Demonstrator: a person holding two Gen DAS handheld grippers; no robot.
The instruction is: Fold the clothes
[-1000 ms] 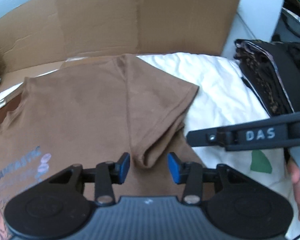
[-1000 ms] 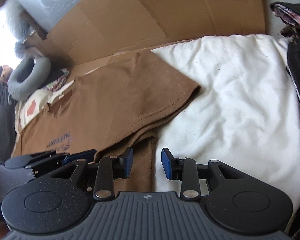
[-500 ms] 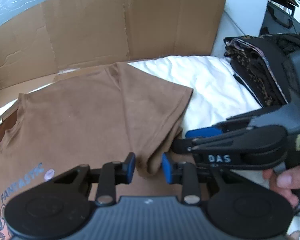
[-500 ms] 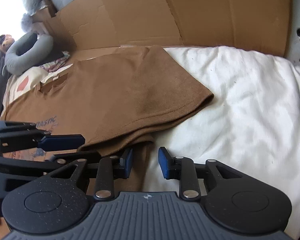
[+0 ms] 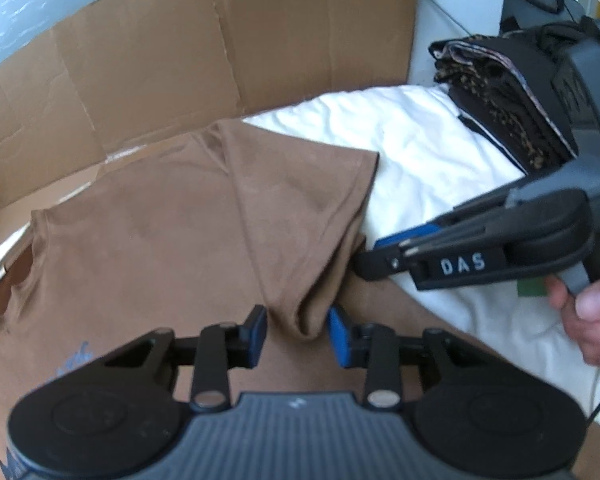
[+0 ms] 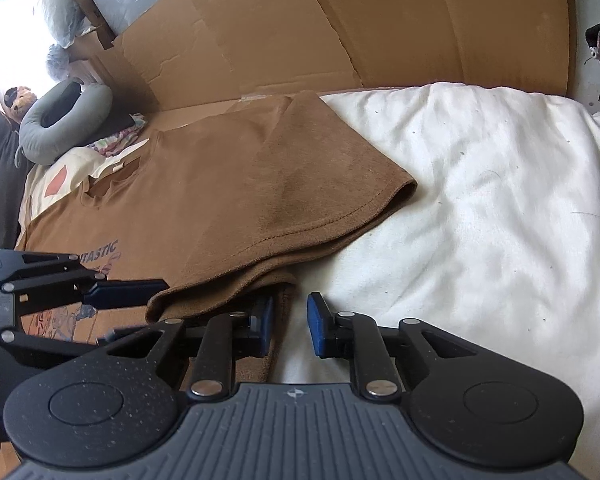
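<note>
A brown short-sleeved cotton T-shirt (image 5: 148,216) with a blue printed chest motif lay spread flat on a white quilted bed cover (image 6: 480,200), its sleeve doubled into a soft ridge. The left gripper (image 5: 296,330) straddled that ridge, its fingers (image 5: 338,336) opening slightly and not yet pinching. The right gripper (image 6: 290,326) was closing over the shirt's side hem, without a visible grip. This looked like the sleeve-fold step; next, both would need a firm pinch before lifting inward. Flattened brown cardboard (image 5: 220,40) stood behind; dark folded clothes (image 5: 508,96) were stacked alongside.
</note>
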